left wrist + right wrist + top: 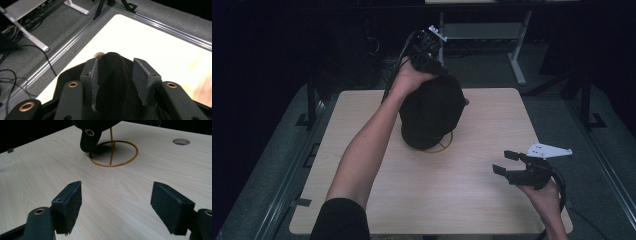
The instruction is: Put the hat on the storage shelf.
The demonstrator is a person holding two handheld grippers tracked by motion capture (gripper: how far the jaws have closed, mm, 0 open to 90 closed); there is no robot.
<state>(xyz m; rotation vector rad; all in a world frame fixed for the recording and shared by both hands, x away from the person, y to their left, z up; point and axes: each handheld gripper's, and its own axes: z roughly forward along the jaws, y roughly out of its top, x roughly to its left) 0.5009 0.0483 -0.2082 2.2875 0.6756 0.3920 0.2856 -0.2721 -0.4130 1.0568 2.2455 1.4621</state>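
One black cap (432,112) sits near the middle of the high view, on a gold wire stand (439,146) whose ring base rests on the pale wooden table (472,200). The left gripper (426,50) is at the upper centre of that view, held in the left hand (409,77) just above the far edge of the cap, with the forearm running up from the lower left. In the left gripper view, black fabric of the cap (113,82) fills the gap between the two jaws at the centre and bottom of the frame, and the pads (93,77) press against it on both sides, so this gripper is clenched on the cap. The right gripper (504,162) is in the lower right of the high view, held in the right hand (544,195) above the table, well apart from the cap, with a grey three-cornered plate (549,150) on top. In the right gripper view its two jaws stand wide apart at the bottom of the frame with bare table between them, grasping nothing. At the top centre of that view the cap's brim (90,136) hangs down beside the thin upright rod of the stand (113,153), above the ring. A round hole in the table (181,141) shows at the upper right. Count: one cap, one stand, two grippers, one table.
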